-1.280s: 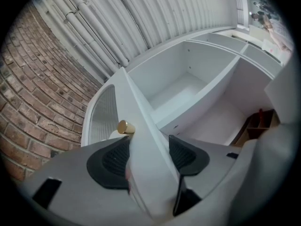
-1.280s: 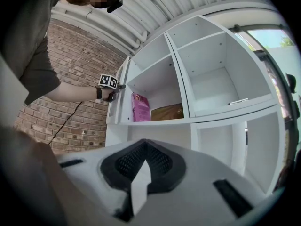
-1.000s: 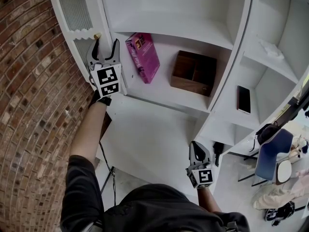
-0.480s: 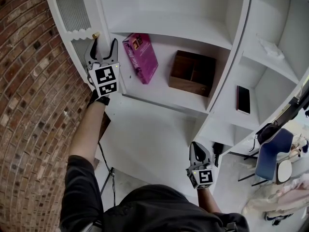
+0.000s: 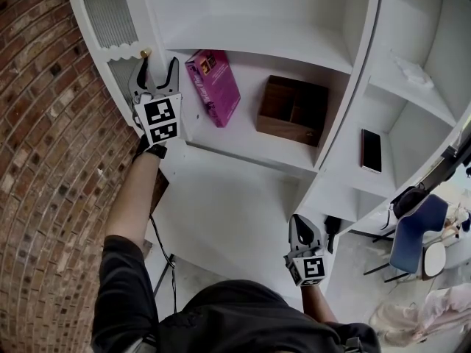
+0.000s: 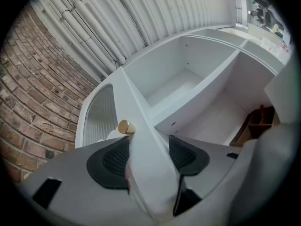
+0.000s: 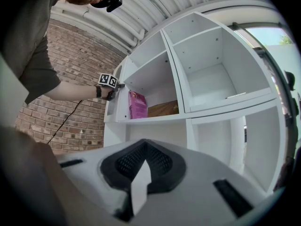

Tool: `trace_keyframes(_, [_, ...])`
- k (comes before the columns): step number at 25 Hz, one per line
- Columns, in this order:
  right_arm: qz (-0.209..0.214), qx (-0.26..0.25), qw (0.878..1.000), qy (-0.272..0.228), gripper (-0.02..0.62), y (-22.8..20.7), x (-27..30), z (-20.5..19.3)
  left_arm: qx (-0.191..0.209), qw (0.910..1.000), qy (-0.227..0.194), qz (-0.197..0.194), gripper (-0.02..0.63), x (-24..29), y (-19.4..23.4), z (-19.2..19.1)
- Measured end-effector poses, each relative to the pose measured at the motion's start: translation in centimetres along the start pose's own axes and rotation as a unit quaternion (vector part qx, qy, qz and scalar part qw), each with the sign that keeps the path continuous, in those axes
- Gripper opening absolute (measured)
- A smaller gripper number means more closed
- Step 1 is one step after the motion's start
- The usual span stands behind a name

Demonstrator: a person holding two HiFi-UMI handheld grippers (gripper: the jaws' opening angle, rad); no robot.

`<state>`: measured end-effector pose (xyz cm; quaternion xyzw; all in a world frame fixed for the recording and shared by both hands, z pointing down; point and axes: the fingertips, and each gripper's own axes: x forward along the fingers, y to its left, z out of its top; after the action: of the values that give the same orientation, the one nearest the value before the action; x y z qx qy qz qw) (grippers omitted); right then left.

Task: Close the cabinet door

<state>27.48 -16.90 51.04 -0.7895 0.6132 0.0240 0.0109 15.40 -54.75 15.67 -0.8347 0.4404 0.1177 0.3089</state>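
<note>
Left claw [image 5: 159, 68] clamped on the open door's [image 5: 110, 20] edge; right claw [image 5: 304, 230] closed and empty.

In the left gripper view the left claw [image 6: 148, 157] stands wide, one dark pad on each face of the white door [image 6: 141, 140], just below the brass knob [image 6: 125, 126]. The door's edge runs up between the pads, both pressed against it. The door hangs open at the cabinet's [image 5: 250, 145] left edge, swung out toward the brick wall [image 5: 44, 160], with the knob [image 5: 146, 53] just above the claw tips. Behind it, a pink box [image 5: 213, 87] lies near the shelf's left end and a wooden box [image 5: 294, 109] toward its right end. The right claw [image 7: 143, 166] is held low in front of the cabinet, well apart from the door, its pads together on nothing.
</note>
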Motion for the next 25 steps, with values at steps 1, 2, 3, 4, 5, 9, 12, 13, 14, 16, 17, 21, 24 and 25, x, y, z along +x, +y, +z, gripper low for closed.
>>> trace_keyframes(1, [0.001, -0.001, 1.0, 0.0, 0.002, 0.0, 0.0, 0.0, 0.0, 1.0, 0.0, 0.0, 0.264, 0.0, 0.0, 0.0])
trace_keyframes(2, [0.001, 0.0, 1.0, -0.001, 0.002, 0.0, 0.0, 0.1, -0.001, 1.0, 0.0, 0.0, 0.264, 0.0, 0.1, 0.0])
trace_keyframes(3, [0.0, 0.002, 1.0, -0.002, 0.002, 0.0, 0.0, 0.1, -0.001, 1.0, 0.001, -0.001, 0.264, 0.0, 0.1, 0.1])
trace_keyframes(4, [0.001, 0.003, 1.0, -0.002, 0.002, 0.0, 0.0, 0.1, -0.001, 1.0, 0.001, -0.002, 0.264, -0.1, 0.1, 0.1])
trace_keyframes(5, [0.002, 0.004, 1.0, -0.003, 0.002, 0.1, 0.1, 0.1, 0.002, 1.0, 0.003, -0.005, 0.264, -0.1, 0.0, 0.1])
trace_keyframes(9, [0.008, 0.005, 1.0, -0.006, 0.002, 0.5, 0.2, 0.4, 0.023, 0.9996, 0.004, -0.019, 0.264, -0.4, -0.1, 0.3])
trace_keyframes(12, [0.015, 0.003, 1.0, -0.008, 0.002, 0.9, 0.4, 0.7, 0.021, 0.9993, 0.004, -0.029, 0.264, -0.9, 0.0, 0.5])
trace_keyframes(13, [0.017, 0.003, 1.0, -0.01, 0.002, 1.1, 0.5, 0.8, 0.023, 0.9992, 0.004, -0.032, 0.261, -1.1, 0.0, 0.6])
trace_keyframes(14, [0.02, 0.003, 1.0, -0.011, 0.002, 1.2, 0.5, 0.9, 0.026, 0.999, 0.003, -0.036, 0.248, -1.4, 0.0, 0.7])
trace_keyframes(16, [0.024, 0.002, 1.0, -0.013, 0.002, 1.5, 0.6, 1.1, 0.031, 0.9987, 0.001, -0.04, 0.225, -2.1, 0.1, 1.0])
trace_keyframes(17, [0.027, 0.001, 1.0, -0.014, 0.002, 1.7, 0.6, 1.1, 0.031, 0.9987, 0.0, -0.04, 0.215, -2.5, 0.3, 1.1])
trace_keyframes(21, [0.042, -0.003, 0.999, -0.017, 0.002, 2.8, 0.8, 1.6, 0.017, 0.9989, -0.002, -0.043, 0.213, -4.2, 1.4, 1.6])
trace_keyframes(24, [0.057, -0.006, 0.998, -0.021, 0.002, 3.7, 1.1, 2.1, 0.0, 0.9989, -0.003, -0.048, 0.213, -5.7, 2.3, 2.1])
trace_keyframes(25, [0.061, -0.006, 0.998, -0.024, 0.002, 4.0, 1.3, 2.4, -0.003, 0.9988, -0.003, -0.049, 0.212, -6.3, 2.6, 2.2])
